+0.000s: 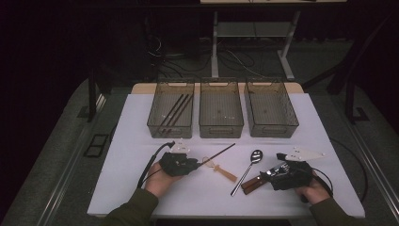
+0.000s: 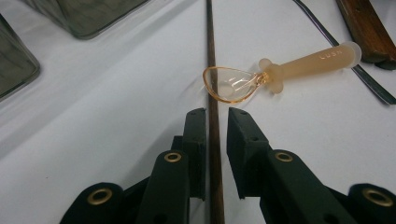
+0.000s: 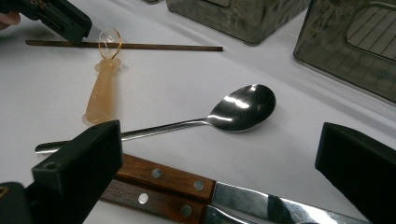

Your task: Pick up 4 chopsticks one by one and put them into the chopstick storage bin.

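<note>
Chopstick between the left tool's jaws on the white surface.

High view: the left tool [image 1: 194, 163] sits at the near end of a thin dark wooden chopstick [image 1: 221, 153] lying on the white surface [image 1: 141, 141], before three smoky plastic bins [image 1: 221, 110]. Left gripper view: both jaws close beside the chopstick [image 2: 214, 140], clenched on it; a translucent orange baby spoon [image 2: 261, 77] touches it. Right gripper view: the right tool [image 3: 219, 172] hangs released, jaws wide, over two wooden-handled knives [image 3: 168, 182] beside a steel spoon [image 3: 243, 107].
</note>
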The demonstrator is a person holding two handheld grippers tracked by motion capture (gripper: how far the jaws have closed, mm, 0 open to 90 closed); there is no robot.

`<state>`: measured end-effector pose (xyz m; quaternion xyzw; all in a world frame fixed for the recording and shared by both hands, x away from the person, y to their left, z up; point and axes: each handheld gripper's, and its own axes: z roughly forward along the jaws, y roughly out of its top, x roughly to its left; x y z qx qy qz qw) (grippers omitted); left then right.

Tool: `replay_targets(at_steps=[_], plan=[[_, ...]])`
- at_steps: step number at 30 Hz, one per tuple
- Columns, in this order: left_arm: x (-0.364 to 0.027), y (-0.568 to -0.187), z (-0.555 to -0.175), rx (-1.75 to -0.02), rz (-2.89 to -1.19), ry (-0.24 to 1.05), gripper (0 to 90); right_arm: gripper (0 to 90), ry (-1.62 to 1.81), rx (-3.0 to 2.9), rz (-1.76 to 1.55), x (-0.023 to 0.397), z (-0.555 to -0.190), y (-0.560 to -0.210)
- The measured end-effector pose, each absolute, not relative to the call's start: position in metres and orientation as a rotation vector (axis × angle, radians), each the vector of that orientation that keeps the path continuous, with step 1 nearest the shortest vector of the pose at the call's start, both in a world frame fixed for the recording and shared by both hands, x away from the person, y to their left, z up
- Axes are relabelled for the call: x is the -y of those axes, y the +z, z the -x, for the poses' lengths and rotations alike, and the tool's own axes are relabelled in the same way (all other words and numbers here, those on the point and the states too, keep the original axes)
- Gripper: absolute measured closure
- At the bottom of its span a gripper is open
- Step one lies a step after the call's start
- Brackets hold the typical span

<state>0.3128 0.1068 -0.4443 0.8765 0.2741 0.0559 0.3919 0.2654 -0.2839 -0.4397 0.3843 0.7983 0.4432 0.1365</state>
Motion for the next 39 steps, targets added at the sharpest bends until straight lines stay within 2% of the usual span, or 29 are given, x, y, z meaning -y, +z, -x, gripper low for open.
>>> replay_targets(at_steps=[25, 39], plan=[[-0.1002, -0.4497, -0.3124, -0.701, -2.262, 0.185, 83.6, 0.8, 1.280, -2.313, -1.109, 0.2833, -0.2654, -0.4400], [-0.0998, -0.4486, -0.3125, -0.698, -2.269, 0.192, 84.3, 0.8, 1.283, -2.313, -1.111, 0.2837, -0.2652, -0.4397]])
